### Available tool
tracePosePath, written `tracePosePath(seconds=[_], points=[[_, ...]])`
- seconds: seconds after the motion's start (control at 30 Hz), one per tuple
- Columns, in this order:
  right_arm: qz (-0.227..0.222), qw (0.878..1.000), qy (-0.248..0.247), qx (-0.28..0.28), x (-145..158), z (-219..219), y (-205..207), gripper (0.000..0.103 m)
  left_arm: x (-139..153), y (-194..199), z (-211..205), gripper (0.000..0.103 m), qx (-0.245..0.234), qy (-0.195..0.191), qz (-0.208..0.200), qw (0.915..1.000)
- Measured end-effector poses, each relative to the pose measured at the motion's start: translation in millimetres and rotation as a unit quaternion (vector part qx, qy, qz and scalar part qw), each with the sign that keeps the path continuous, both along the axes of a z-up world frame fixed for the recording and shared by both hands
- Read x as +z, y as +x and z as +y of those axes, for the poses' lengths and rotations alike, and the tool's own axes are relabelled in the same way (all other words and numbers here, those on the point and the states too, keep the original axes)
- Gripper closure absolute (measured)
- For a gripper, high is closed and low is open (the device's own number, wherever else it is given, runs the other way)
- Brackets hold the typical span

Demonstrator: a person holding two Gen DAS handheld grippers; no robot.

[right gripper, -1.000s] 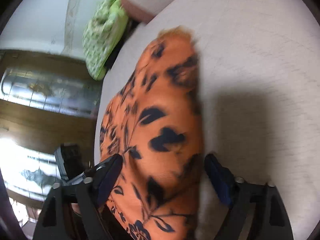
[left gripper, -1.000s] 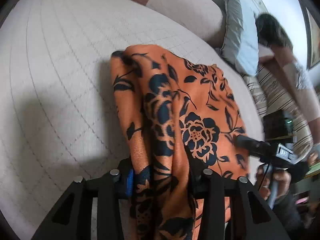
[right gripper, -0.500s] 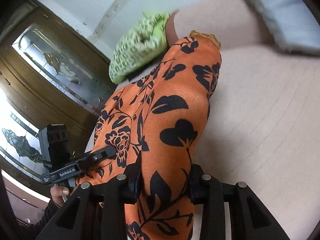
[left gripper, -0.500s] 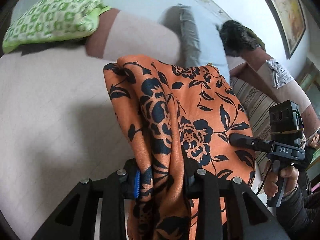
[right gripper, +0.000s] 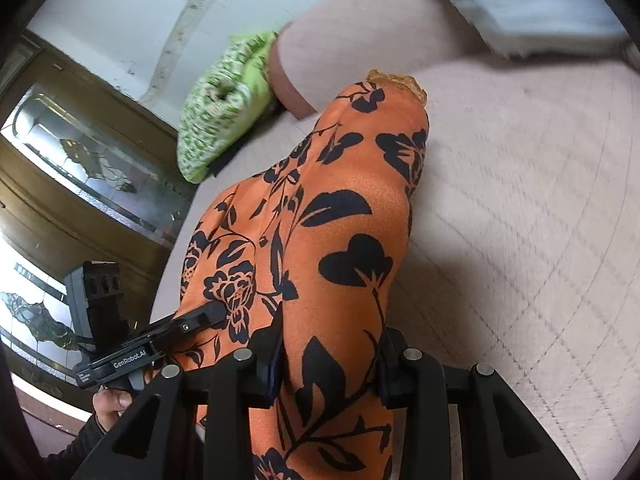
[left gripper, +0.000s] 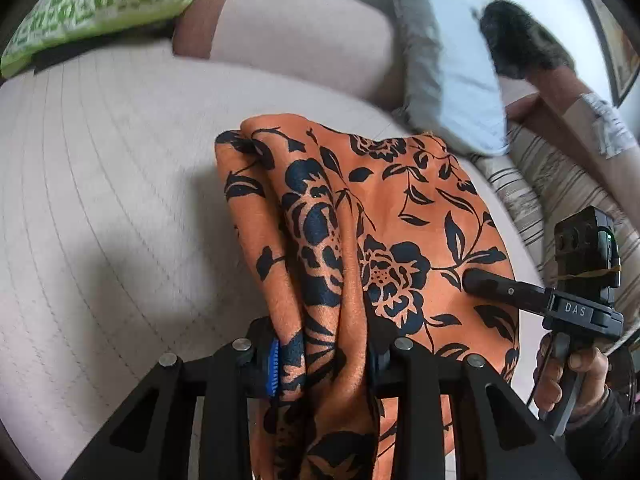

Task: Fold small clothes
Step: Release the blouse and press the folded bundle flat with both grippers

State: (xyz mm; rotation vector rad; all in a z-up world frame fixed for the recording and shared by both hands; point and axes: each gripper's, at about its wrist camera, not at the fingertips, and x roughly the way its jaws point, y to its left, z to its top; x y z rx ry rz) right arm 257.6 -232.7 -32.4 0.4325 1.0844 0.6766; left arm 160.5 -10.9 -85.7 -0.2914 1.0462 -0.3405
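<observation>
Claws (left gripper: 324,364) (right gripper: 328,364) down-angled, pinching cloth (left gripper: 384,216)

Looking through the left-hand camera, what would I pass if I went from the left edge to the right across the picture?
Green patterned cushion → orange floral cloth, pinched in the left gripper → right gripper, holding the cloth's other side → the hand that carries it.

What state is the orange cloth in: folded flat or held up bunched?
Held up bunched. The cloth hangs in loose vertical folds, pinched in both the left hand-held gripper and the right hand-held gripper above the bed.
</observation>
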Motion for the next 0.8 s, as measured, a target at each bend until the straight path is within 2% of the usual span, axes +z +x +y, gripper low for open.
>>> tracePosePath(seconds=[0.03, 0.1, 0.17, 0.23, 0.33, 0.43, 0.5, 0.57, 0.63, 0.7, 0.73, 0.77, 0.8], points=[[0.007, 1.0, -0.003, -0.002, -10, 1, 3, 0.065, -12, 2, -1, 0.065, 0.0, 0.013, 0.008, 0.9999], [0.019, 1.0, -0.016, -0.01, -27, 4, 8, 0.057, -19, 1, 1, 0.057, 0.009, 0.019, 0.005, 0.9998], [0.026, 0.999, -0.023, -0.027, -38, 2, 7, 0.049, -15, -2, 2, 0.053, 0.014, 0.023, 0.002, 0.9996], [0.024, 0.999, -0.018, -0.036, -35, -3, 1, 0.047, -8, -7, 4, 0.049, 0.011, 0.046, -0.007, 0.9989], [-0.011, 0.997, -0.067, -0.044, -9, -7, -9, 0.047, 13, -13, 8, 0.048, 0.014, 0.067, -0.031, 0.9972], [-0.068, 0.99, -0.103, -0.062, 29, -10, -26, 0.047, 31, -26, 15, 0.048, 0.024, 0.091, -0.054, 0.9941], [-0.096, 0.991, -0.085, -0.048, 54, -4, -42, 0.046, 41, -35, 18, 0.048, 0.036, 0.1, -0.065, 0.9923], [-0.098, 0.993, -0.058, -0.025, 61, 8, -55, 0.043, 48, -45, 18, 0.048, 0.041, 0.104, -0.07, 0.9913], [-0.084, 0.996, -0.043, -0.002, 53, 21, -60, 0.04, 50, -55, 11, 0.048, 0.038, 0.097, -0.076, 0.9916], [-0.064, 0.996, -0.067, 0.008, 32, 27, -59, 0.04, 44, -64, -4, 0.046, 0.009, 0.09, -0.075, 0.9931], [-0.033, 0.996, -0.078, 0.006, 11, 25, -54, 0.04, 39, -64, -11, 0.044, -0.002, 0.092, -0.074, 0.993], [-0.018, 0.997, -0.076, 0.001, -1, 22, -52, 0.04, 29, -64, -17, 0.044, -0.011, 0.108, -0.068, 0.9917], [-0.021, 0.998, -0.062, -0.008, -4, 16, -52, 0.04, 13, -60, -23, 0.044, -0.01, 0.148, -0.044, 0.988]])
